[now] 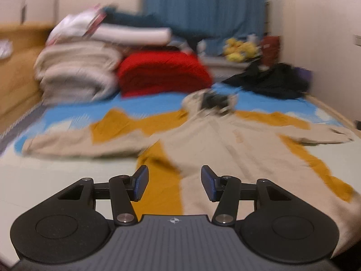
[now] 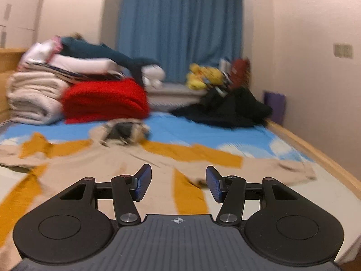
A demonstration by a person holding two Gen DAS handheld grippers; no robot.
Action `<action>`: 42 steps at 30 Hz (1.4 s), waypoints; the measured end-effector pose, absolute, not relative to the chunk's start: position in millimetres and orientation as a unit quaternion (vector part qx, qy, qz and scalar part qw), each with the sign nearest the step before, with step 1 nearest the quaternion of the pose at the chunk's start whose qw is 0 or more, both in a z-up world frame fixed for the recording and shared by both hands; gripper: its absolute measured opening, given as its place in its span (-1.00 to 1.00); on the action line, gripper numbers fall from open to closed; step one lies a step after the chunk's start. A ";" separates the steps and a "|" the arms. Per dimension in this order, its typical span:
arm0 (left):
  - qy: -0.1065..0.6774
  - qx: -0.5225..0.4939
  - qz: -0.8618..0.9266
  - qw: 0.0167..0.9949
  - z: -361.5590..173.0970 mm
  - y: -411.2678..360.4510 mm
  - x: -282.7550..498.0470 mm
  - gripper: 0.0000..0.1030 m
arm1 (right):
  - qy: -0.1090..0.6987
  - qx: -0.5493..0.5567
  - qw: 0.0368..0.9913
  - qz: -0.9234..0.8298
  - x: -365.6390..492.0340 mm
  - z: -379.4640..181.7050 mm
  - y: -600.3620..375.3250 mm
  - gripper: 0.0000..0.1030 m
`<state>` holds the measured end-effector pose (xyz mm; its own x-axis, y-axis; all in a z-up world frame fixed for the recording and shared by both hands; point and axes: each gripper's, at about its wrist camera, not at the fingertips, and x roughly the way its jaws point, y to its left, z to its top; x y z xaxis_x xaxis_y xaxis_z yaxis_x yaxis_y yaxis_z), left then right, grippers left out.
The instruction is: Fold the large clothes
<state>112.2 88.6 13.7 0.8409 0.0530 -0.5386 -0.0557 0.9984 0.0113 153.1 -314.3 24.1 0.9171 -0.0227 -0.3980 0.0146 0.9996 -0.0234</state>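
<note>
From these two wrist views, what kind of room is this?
Most likely a bedroom. A beige-and-mustard jacket lies spread on a bed with a blue-and-white patterned sheet. Folded cream blankets and a red blanket are stacked at the far end, before a long blue curtain.

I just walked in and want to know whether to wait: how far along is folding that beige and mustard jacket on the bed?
Done: the jacket lies spread flat on the bed, sleeves out. In hand: nothing; the left hand-held gripper and right hand-held gripper are both open and empty above it. Left: every fold, since no sleeve or hem is turned in yet.
</note>
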 end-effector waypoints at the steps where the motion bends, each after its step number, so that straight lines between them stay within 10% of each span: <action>1: 0.307 -0.014 0.043 0.951 3.6 94.6 119.4 0.10 | 0.215 -0.006 0.976 -0.021 158.1 15.6 -319.5 0.08; 15: 0.508 -0.119 0.119 0.845 -82.7 156.5 174.5 0.11 | 0.519 0.099 0.839 -0.132 237.3 -105.1 -375.7 0.00; 19: 0.534 -0.129 0.133 0.825 -102.5 168.6 176.3 0.07 | 0.563 0.112 0.810 -0.124 233.3 -125.0 -379.9 -0.27; 22: 0.543 -0.131 0.121 0.821 -111.8 171.1 173.5 -0.66 | 0.567 0.103 0.811 -0.101 229.9 -123.9 -369.0 -0.84; 25: 0.516 -0.133 0.104 0.840 -96.5 172.8 160.1 -0.93 | 0.538 0.108 0.832 -0.082 225.5 -108.9 -363.7 -0.94; 32: 0.534 -0.112 0.096 0.832 -90.2 173.6 134.1 -0.90 | 0.511 0.115 0.844 -0.113 211.5 -97.4 -360.6 -0.95; 42: 0.484 -0.060 0.034 0.872 -67.4 136.4 146.5 -0.23 | 0.444 0.053 0.890 -0.086 211.5 -77.0 -325.4 -0.74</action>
